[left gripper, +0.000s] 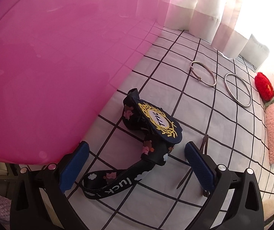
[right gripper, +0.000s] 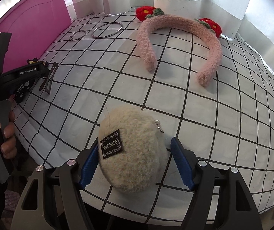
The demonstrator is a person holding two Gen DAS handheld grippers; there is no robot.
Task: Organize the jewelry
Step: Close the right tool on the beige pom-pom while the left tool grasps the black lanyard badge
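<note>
Left gripper (left gripper: 135, 164) released, jaws wide astride the black printed fabric strap (left gripper: 117, 178). Right gripper (right gripper: 135, 161) released, straddling the round beige fuzzy pouch (right gripper: 131, 153) on the white grid-patterned cloth (right gripper: 223, 134).

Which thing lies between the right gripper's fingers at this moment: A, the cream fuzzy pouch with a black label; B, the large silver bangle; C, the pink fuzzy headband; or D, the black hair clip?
A: in the right wrist view the cream fuzzy pouch sits between the open fingers of the right gripper, with the pink headband far beyond it.
</note>
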